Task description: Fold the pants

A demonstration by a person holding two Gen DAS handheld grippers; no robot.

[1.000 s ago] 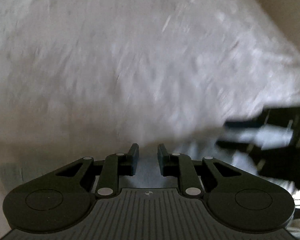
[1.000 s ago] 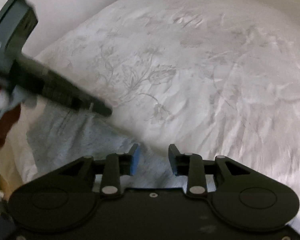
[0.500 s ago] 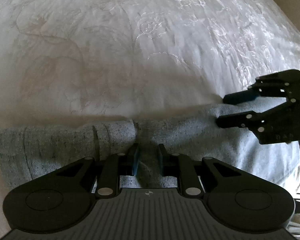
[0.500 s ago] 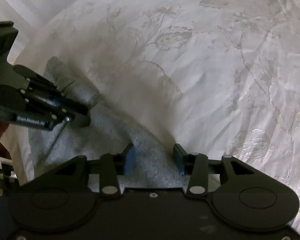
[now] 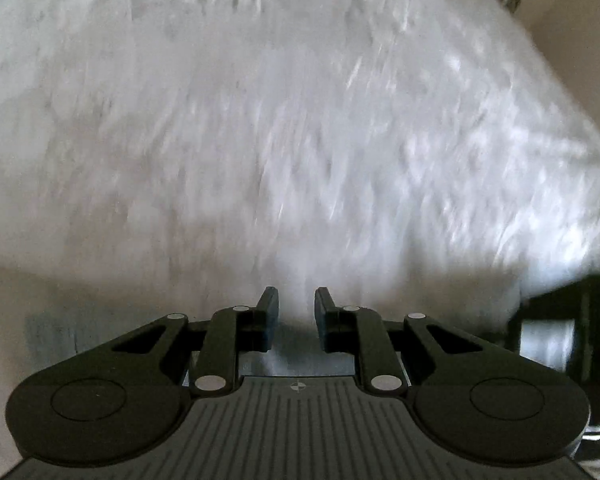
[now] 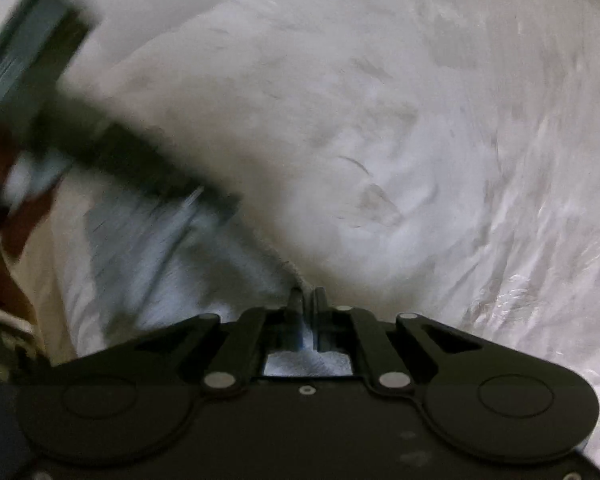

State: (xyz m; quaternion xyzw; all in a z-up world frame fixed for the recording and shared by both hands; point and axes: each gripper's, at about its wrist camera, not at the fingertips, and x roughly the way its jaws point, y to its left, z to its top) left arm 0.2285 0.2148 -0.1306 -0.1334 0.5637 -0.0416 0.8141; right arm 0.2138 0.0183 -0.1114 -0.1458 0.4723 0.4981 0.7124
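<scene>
Nearest in the right wrist view, the right claw [image 6: 307,300] is clamped shut on an edge of the grey pants [image 6: 148,264], cloth pinched between its pads. From there the pants run out toward 10 o'clock across the white bed [image 6: 420,140], where the blurred left claw [image 6: 216,200] sits over them. In its own view the left claw [image 5: 296,312] shows a narrow gap; what it holds I cannot tell. Folding looks barely begun: edges gripped, no fold laid yet.
</scene>
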